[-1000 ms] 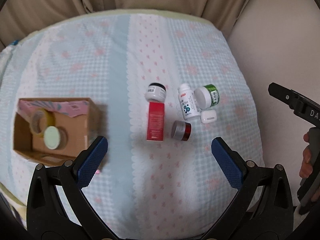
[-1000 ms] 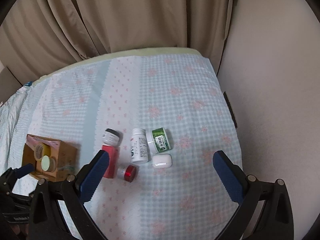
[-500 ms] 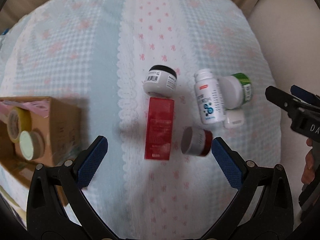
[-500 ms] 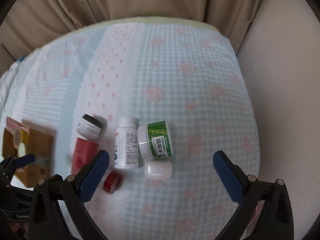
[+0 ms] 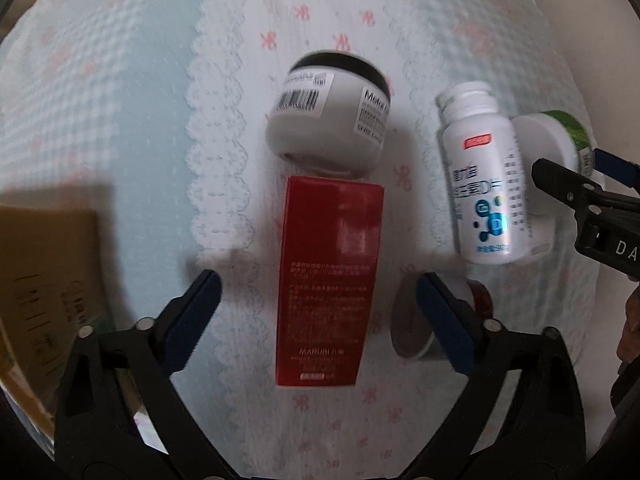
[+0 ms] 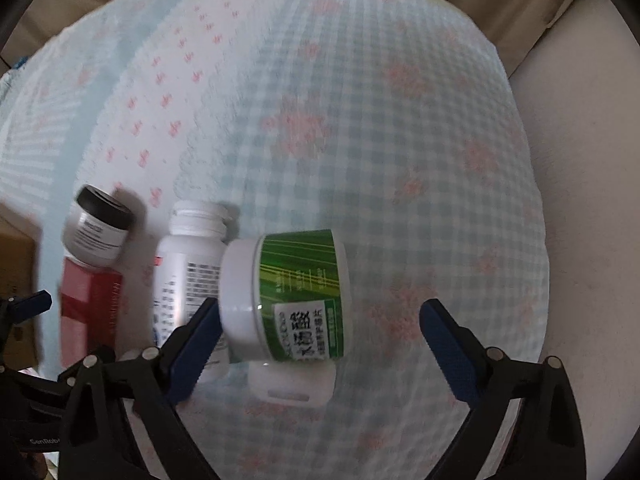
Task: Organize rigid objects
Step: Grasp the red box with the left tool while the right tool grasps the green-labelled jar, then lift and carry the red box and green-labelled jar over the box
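Observation:
A red box (image 5: 328, 280) lies flat on the checked cloth between the pads of my left gripper (image 5: 318, 300). Its jaws are closing and the pads stand apart from the box. Above the box lies a white jar with a black lid (image 5: 332, 120). A small red jar (image 5: 412, 328) is partly hidden behind the right finger. My right gripper (image 6: 320, 332) straddles a green-labelled white jar (image 6: 288, 296) lying on its side. Those jaws are closing too, and the pads do not press on the jar. A white pill bottle (image 6: 188, 272) and a small white case (image 6: 292, 384) lie close by.
A cardboard box (image 5: 48, 280) stands at the left edge of the cloth. The right gripper's black frame (image 5: 592, 200) reaches in at the right of the left wrist view. Beige curtains (image 6: 500, 8) hang behind the cloth-covered surface (image 6: 400, 160). Open cloth lies right of the green jar.
Both grippers have come down close over the objects, which now loom large. The left centred on the red box, the right on the green jar. Both pairs of fingers have narrowed a little.

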{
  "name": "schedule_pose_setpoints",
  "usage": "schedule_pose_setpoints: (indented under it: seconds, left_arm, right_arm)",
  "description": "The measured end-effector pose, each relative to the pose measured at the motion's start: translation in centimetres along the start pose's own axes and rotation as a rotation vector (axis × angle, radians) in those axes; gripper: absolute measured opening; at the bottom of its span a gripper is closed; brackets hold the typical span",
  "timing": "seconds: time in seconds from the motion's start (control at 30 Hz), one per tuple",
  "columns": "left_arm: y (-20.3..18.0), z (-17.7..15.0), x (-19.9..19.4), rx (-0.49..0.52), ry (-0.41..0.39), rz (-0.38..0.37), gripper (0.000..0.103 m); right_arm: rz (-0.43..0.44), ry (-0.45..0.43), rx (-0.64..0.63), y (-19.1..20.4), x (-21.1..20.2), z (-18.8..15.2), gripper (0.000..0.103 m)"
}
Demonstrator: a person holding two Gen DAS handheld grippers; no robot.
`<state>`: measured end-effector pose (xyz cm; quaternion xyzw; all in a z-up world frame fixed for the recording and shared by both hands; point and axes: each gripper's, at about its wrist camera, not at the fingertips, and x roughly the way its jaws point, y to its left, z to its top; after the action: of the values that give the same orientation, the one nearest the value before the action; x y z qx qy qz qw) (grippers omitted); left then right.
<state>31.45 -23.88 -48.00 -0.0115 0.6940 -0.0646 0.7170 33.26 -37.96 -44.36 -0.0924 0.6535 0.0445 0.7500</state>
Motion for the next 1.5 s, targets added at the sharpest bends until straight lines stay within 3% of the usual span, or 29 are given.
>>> schedule_pose_setpoints:
  seconds: [0.03,0.07,0.27,0.3,0.4,0.63,0.97,1.2,1.5]
  left_arm:
    - [-0.1,0.1,0.4,0.002,0.004,0.004,0.090]
    - [0.0,0.1,0.7,0.000,0.001,0.001,0.088]
    - [-0.3,0.2,2.1,0.030,0.004,0.031,0.057]
    - [-0.3,0.1,2.1,0.040,-0.003,0.043,0.048]
    - [-0.4,0.1,2.0,0.046,-0.015,0.021,0.039]
    - [-0.4,0.3,1.7,0.052,-0.025,0.010,0.038]
    - [0.3,0.0,-2.8,0.046,-0.080,-0.030,0.038]
    - [0.2,-1.3,-9.3,0.067,-0.169,-0.069,0.038]
    - [-2.6,-4.8,-19.4,0.112,-0.301,-0.135,0.038]
  right_arm:
    - [0.004,0.006,-0.002,0.0,0.3,0.0,0.094]
    - [0.010,0.018,-0.007,0.0,0.8,0.1,0.084]
    - [0.077,0.052,-0.022,0.4,2.3,0.3,0.053]
    - [0.067,0.049,-0.028,0.6,2.3,0.3,0.053]
    - [0.062,0.042,-0.026,0.9,2.2,0.3,0.053]
    - [0.062,0.034,-0.013,1.3,1.8,0.1,0.053]
    - [0.051,-0.015,0.061,-0.6,-1.8,-0.4,0.053]
    - [0.041,-0.088,0.107,-1.1,-7.8,-1.4,0.052]
    - [0.032,-0.203,0.199,-1.6,-18.5,-5.8,0.052]
